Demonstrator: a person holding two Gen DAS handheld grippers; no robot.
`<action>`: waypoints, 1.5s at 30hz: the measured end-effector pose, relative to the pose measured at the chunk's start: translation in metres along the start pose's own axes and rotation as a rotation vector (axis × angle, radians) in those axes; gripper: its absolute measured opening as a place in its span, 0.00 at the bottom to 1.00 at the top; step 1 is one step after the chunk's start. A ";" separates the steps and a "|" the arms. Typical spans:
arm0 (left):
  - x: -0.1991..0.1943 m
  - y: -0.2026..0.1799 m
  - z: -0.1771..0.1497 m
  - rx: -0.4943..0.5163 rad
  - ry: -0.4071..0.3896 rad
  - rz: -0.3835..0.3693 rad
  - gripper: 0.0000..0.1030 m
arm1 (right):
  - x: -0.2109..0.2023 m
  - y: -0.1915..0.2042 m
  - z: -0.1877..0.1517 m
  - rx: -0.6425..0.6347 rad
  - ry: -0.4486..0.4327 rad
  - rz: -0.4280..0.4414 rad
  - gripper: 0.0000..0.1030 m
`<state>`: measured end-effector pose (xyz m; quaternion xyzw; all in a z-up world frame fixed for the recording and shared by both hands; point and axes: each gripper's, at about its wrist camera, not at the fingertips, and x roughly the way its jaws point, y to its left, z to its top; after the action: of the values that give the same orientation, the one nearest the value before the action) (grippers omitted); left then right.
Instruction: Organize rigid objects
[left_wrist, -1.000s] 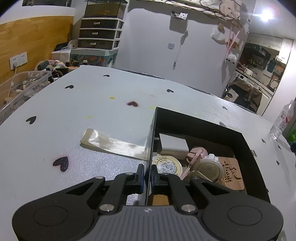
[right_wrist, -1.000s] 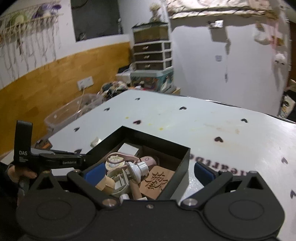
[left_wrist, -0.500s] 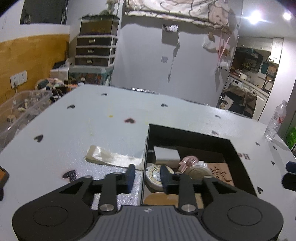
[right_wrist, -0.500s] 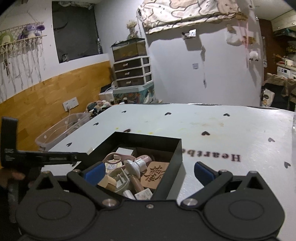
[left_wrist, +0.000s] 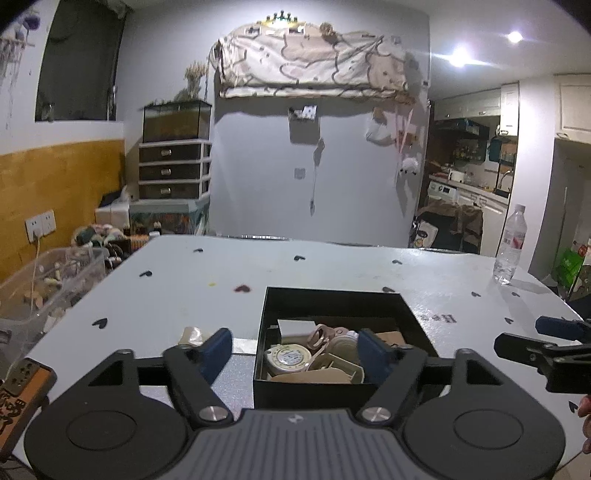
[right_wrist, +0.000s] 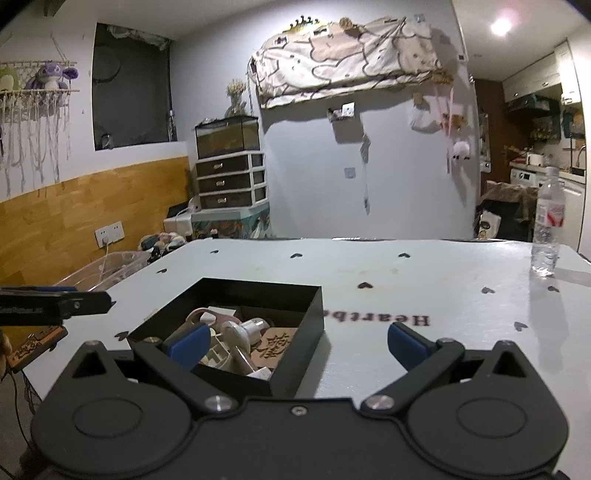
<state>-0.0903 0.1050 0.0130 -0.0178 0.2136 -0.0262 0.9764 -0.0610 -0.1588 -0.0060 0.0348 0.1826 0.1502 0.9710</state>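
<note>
My left gripper (left_wrist: 293, 349) had just been opening, nothing between its jaws; my right gripper (right_wrist: 295, 341) stood wide, empty. The black box (left_wrist: 332, 299) of small items sat near, mid-table (left_wrist: 184, 291). A water bottle (left_wrist: 511, 245) stood far right.

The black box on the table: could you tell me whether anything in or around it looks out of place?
Inside the black box the items are jumbled, overlapping at angles rather than laid flat. A wooden plaque sits at the table's left edge, partly overhanging it, and a pale strip lies loose left of the box.
</note>
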 end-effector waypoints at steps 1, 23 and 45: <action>-0.005 -0.001 -0.001 0.000 -0.009 -0.001 0.80 | -0.003 0.000 -0.001 -0.001 -0.007 -0.006 1.00; -0.037 -0.008 -0.024 0.010 -0.069 0.048 1.00 | -0.033 0.009 -0.012 -0.020 -0.063 -0.065 1.00; -0.036 -0.010 -0.026 0.017 -0.061 0.044 1.00 | -0.037 0.008 -0.011 -0.015 -0.064 -0.067 1.00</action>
<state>-0.1342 0.0965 0.0052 -0.0054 0.1839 -0.0062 0.9829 -0.0998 -0.1617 -0.0024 0.0264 0.1512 0.1177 0.9811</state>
